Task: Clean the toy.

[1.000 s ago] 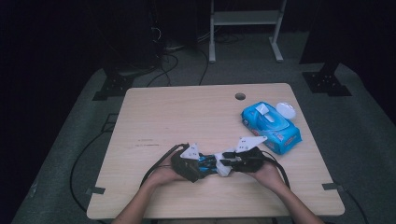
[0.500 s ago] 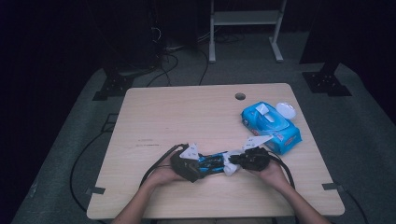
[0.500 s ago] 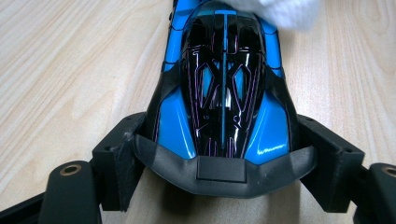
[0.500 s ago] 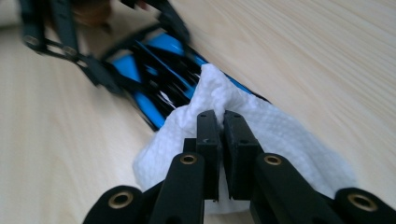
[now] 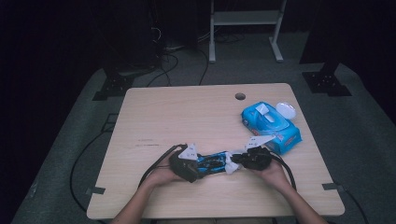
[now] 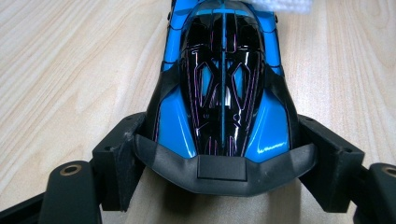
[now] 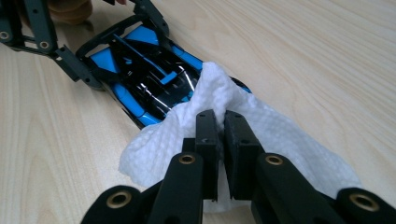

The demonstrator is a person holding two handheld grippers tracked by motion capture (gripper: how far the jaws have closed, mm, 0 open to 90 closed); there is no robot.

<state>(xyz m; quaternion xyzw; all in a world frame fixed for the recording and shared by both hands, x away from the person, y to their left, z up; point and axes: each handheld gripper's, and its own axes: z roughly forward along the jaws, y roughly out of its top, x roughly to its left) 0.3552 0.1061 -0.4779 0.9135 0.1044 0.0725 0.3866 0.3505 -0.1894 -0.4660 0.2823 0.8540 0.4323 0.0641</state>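
One blue-and-black toy car (image 6: 223, 88) sits near the front edge of the wooden table (image 5: 187, 112), its rear clamped between the jaws of the left gripper (image 5: 187, 164). The right gripper (image 7: 223, 135), jaws just closed, pinches one white wipe (image 7: 280, 140) draped over the car's nose. One blue wipes pack (image 5: 271, 127) and one white lid (image 5: 286, 110) lie near the table's right edge.

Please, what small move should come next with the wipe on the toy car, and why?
Probably draw the right gripper along the toy car, rubbing it with the white wipe. The wipe is pinched and already lies on the car, and the left gripper clamps the car steady.
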